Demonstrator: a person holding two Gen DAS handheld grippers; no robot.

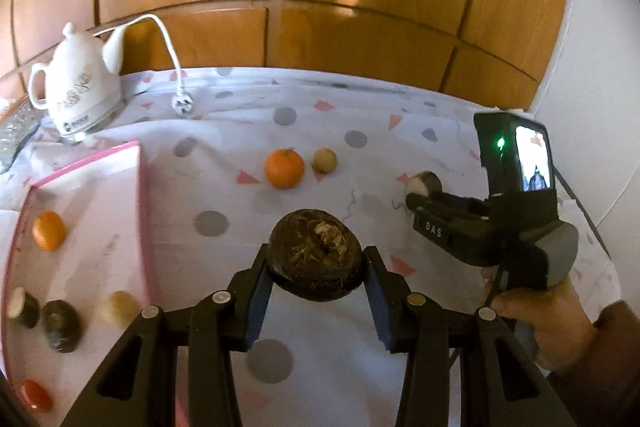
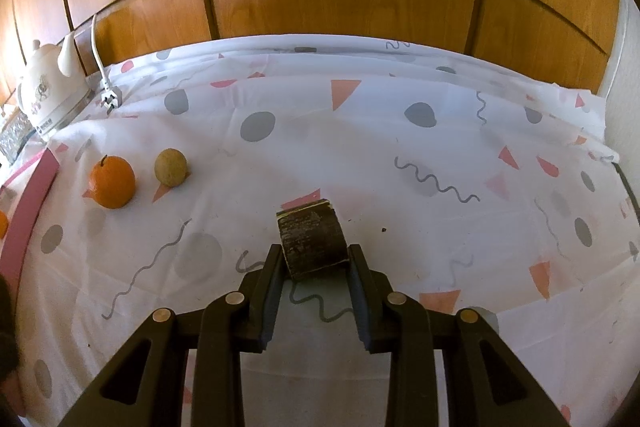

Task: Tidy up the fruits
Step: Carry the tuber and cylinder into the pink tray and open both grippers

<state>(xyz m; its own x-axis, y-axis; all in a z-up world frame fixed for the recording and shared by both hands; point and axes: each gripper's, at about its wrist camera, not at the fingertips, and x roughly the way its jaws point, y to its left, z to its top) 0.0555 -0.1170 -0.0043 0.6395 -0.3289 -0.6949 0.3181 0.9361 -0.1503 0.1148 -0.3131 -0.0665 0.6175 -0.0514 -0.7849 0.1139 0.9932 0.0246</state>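
My left gripper [image 1: 316, 259] is shut on a dark round water chestnut [image 1: 315, 259] and holds it above the cloth. My right gripper [image 2: 314, 255] is shut on a dark cut cylinder of fruit [image 2: 312, 243] with a pale end; it also shows in the left wrist view [image 1: 424, 183]. An orange [image 1: 284, 167] and a small tan round fruit [image 1: 324, 159] lie on the cloth between them, also seen in the right wrist view as the orange [image 2: 112, 182] and the tan fruit [image 2: 171, 167]. A pink-rimmed tray [image 1: 138, 187] at the left holds several fruits.
A white electric kettle [image 1: 80, 91] with its cord and plug [image 1: 182, 105] stands at the back left. A wooden panelled wall [image 1: 320, 7] runs behind the table. The patterned tablecloth [image 2: 400, 147] covers the table.
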